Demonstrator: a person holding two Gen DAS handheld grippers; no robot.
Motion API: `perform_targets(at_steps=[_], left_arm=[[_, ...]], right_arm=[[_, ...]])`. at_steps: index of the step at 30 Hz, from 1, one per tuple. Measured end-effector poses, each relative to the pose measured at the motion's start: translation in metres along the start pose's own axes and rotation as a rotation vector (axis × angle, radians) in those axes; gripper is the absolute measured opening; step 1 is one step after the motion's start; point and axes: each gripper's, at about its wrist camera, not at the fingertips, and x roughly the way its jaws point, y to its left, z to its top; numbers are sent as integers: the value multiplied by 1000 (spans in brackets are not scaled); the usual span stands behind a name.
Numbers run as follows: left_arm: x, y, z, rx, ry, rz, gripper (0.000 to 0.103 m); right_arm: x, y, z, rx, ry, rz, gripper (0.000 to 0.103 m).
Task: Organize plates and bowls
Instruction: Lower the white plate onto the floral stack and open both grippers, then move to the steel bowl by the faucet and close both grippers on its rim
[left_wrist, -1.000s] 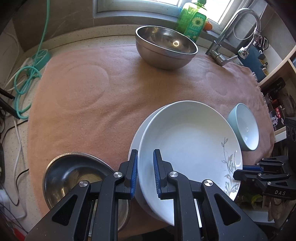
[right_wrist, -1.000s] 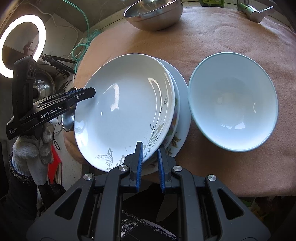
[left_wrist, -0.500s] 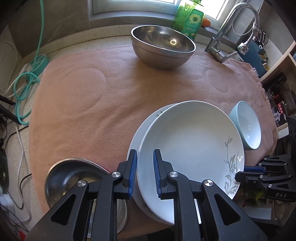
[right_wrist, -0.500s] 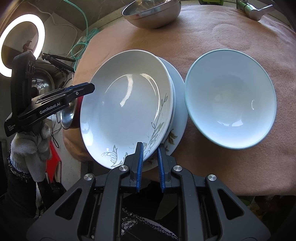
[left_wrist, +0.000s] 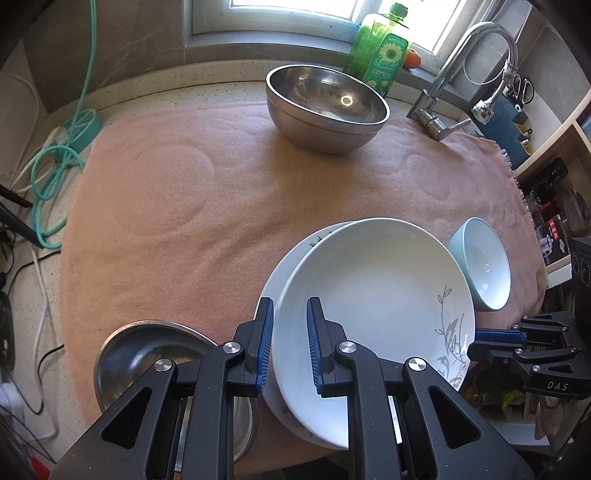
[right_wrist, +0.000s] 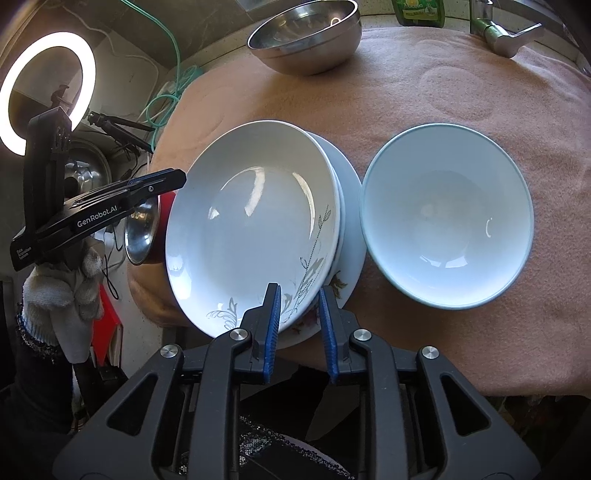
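Observation:
A white plate with a grey leaf print (left_wrist: 373, 295) (right_wrist: 251, 229) is tilted over a stack of flat plates (left_wrist: 295, 254) (right_wrist: 347, 236) on the pink cloth. My left gripper (left_wrist: 290, 343) is shut on its left rim. My right gripper (right_wrist: 297, 325) is shut on its near rim. A pale blue bowl (left_wrist: 484, 273) (right_wrist: 447, 214) stands just right of the stack. A large steel bowl (left_wrist: 327, 107) (right_wrist: 306, 37) stands at the back. A small steel bowl (left_wrist: 147, 362) sits at the cloth's front left, beside my left gripper.
A green soap bottle (left_wrist: 380, 48) and a tap (left_wrist: 458, 81) stand at the back right. Teal cable (left_wrist: 55, 162) lies left of the pink cloth (left_wrist: 207, 206). A ring light (right_wrist: 44, 92) stands at the far left in the right wrist view.
The leaf plate has risen on its left side and tilts more steeply over the stack. Both grippers stay closed on its rim and have lifted slightly.

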Motion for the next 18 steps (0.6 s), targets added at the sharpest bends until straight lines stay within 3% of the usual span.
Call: perform_targets(at_steps=[10, 12, 14, 17, 18], left_arm=[[-11, 6, 4, -29, -31, -30, 18], [-14, 8, 5, -39, -38, -38, 18], [-18, 9, 6, -44, -48, -41, 18], [-24, 15, 8, -66, -63, -48, 19], [-26, 17, 8, -77, -70, -53, 24]], right_arm=[[-17, 9, 6, -35, -50, 3, 26], [-23, 11, 8, -47, -67, -1, 36], [-32, 14, 12, -70, -97, -8, 52], [-46, 18, 17, -93, -154, -31, 63], [-51, 18, 20, -95, -168, -35, 66]])
